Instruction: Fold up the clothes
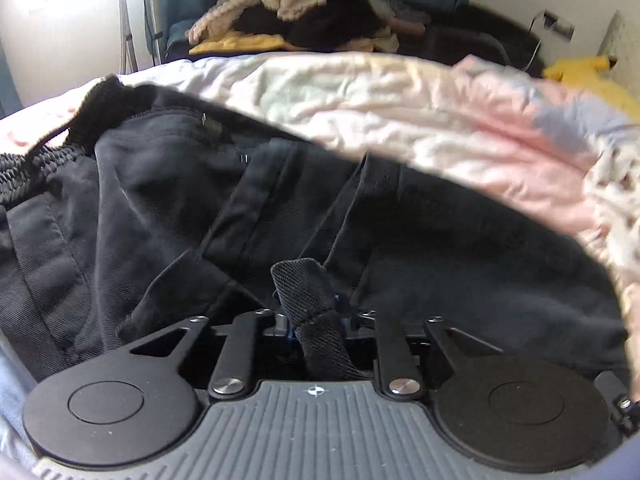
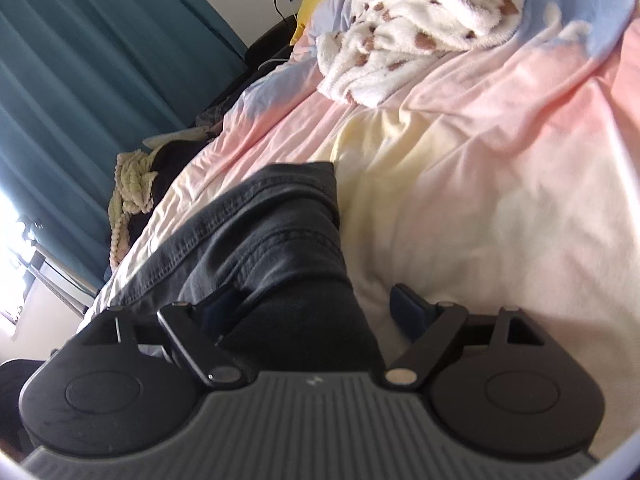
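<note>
Black trousers (image 1: 168,200) with an elastic waistband (image 1: 36,164) lie spread on the pastel bed sheet (image 1: 400,100). In the left wrist view my left gripper (image 1: 310,314) is shut on a bunched fold of the black cloth, which sticks up between the jaws. In the right wrist view a trouser leg (image 2: 276,232) with a stitched hem runs away from me across the sheet (image 2: 480,184). My right gripper (image 2: 316,308) stands open, its fingers (image 2: 412,304) wide on either side of the leg's near end. The left finger is close against the cloth, the right one is clear of it.
A heap of mixed clothes (image 1: 300,12) lies beyond the bed's far edge, and a yellow item (image 1: 580,76) at the right. A white fleece with brown spots (image 2: 420,28) lies crumpled further up the bed. Teal curtains (image 2: 80,80) hang on the left.
</note>
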